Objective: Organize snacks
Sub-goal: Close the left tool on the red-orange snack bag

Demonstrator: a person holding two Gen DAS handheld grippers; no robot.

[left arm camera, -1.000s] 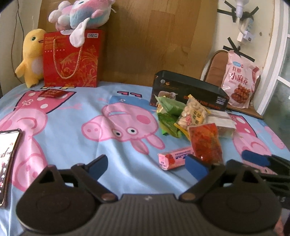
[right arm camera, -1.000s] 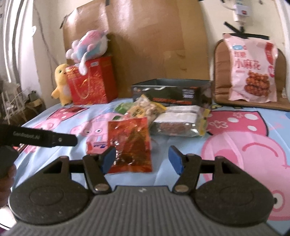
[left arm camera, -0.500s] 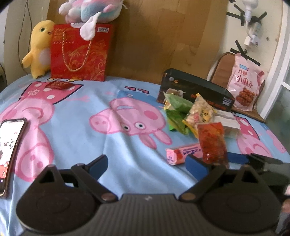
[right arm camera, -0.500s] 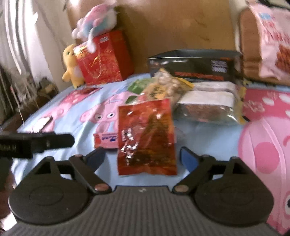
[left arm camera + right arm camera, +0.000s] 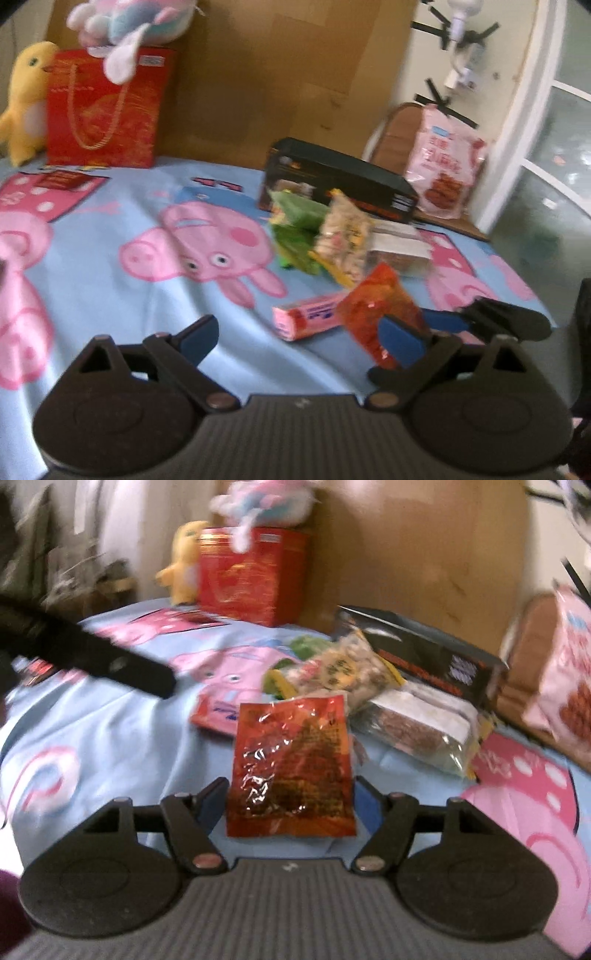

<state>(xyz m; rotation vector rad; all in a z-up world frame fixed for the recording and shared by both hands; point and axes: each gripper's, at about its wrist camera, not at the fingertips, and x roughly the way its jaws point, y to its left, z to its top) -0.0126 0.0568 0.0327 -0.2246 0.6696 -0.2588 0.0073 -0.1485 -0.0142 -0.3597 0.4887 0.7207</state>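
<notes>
Everywhere across the surface, a light blue cloth [image 5: 110, 295] printed with pink cartoon pigs is being shown, rumpled into soft folds. At its far edge a red gift bag [image 5: 101, 110] is being propped against a brown cardboard sheet [image 5: 280, 74], with a yellow plush duck [image 5: 26, 99] just beside it and a pastel plush toy [image 5: 133, 22] lying on top of it. Near the middle, a black box [image 5: 332, 184] is being fronted by a heap of snacks: a green packet [image 5: 299, 221], a clear bag of pale puffed pieces [image 5: 345, 236] and a flat white-labelled pack [image 5: 421, 716]. A pink bar [image 5: 306, 321] is lying on the cloth just in front of the heap. Off to the right, a pink snack bag [image 5: 441, 162] is being leaned against a brown chair back [image 5: 395, 136], beside a cream wall and a white door frame [image 5: 524, 110].

The red foil packet [image 5: 291, 768] is being held between the fingers of the right gripper [image 5: 291, 805], whose jaws are being pressed against its two sides; the packet is tilted up off the cloth, close to the pink bar. The left gripper [image 5: 295, 332] is being kept with its jaws spread wide and nothing between them, low over the near part of the cloth. Both views are being blurred.
</notes>
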